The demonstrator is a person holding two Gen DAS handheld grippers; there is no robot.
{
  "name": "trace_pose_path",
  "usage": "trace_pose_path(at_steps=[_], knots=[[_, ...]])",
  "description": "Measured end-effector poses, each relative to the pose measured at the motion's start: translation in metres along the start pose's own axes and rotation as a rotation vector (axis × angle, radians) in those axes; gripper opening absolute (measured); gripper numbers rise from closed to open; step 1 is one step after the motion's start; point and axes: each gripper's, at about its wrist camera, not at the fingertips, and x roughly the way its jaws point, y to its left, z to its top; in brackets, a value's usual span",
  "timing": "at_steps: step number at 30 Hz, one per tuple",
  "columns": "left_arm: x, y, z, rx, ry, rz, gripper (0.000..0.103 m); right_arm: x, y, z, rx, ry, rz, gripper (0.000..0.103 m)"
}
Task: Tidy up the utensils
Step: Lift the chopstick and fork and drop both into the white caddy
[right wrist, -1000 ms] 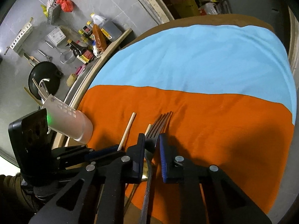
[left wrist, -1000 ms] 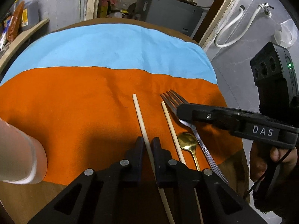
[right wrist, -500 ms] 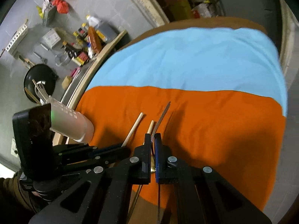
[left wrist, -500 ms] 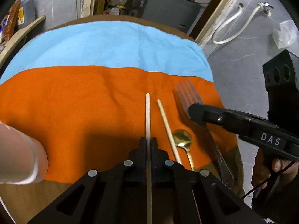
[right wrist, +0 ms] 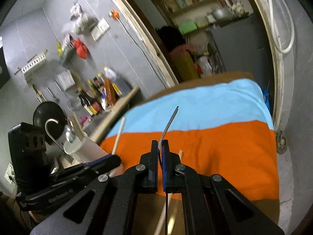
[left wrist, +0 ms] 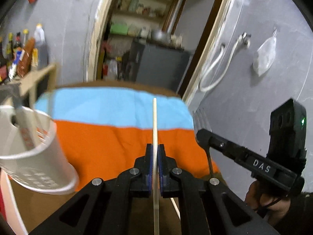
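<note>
My left gripper [left wrist: 156, 152] was clamped on a chopstick [left wrist: 154, 125], the pale stick running dead straight between the two fingers [left wrist: 149, 156], its far tip reaching out over the blue band of the cloth [left wrist: 109, 105] and its near end passing back under the gripper body. My right gripper [right wrist: 160, 148] was pinched on the fork [right wrist: 168, 125], held edge-on, the neck caught between the fingers and the curved head with its tines rising ahead of them above the orange part of the cloth. From the left wrist view I could see that same fork's tines poking up past the right gripper's fingers, to the right of my chopstick. A second chopstick [right wrist: 181, 153] lay on the cloth just right of the right fingers. The white utensil holder [left wrist: 37, 156] stood on the table [left wrist: 39, 205] at the left, close beside the left gripper, with utensils already standing in it.
</note>
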Motion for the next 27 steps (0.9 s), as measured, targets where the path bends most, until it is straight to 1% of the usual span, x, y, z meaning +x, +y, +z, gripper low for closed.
trace_pose_path(at_steps=[4,8,10,15,21,24,27], knots=[[-0.032,0.017,0.012,-0.006,-0.092,0.004,0.005,-0.01,0.032,0.005,-0.042,-0.09,0.014,0.003],[-0.056,0.038,0.025,-0.038,-0.172,0.016,0.005,-0.018,0.071,0.013,-0.099,-0.177,0.042,0.003],[-0.073,0.052,0.033,-0.059,-0.216,0.03,0.005,-0.02,0.088,0.019,-0.113,-0.225,0.062,0.003],[-0.097,0.089,0.048,-0.103,-0.295,0.075,0.005,-0.013,0.133,0.032,-0.127,-0.328,0.12,0.003],[-0.111,0.145,0.065,-0.169,-0.381,0.131,0.005,0.007,0.179,0.043,-0.133,-0.426,0.188,0.003],[-0.112,0.174,0.069,-0.215,-0.416,0.157,0.005,0.022,0.194,0.044,-0.132,-0.449,0.206,0.003],[-0.108,0.202,0.072,-0.271,-0.43,0.187,0.005,0.041,0.202,0.048,-0.085,-0.451,0.228,0.003]])
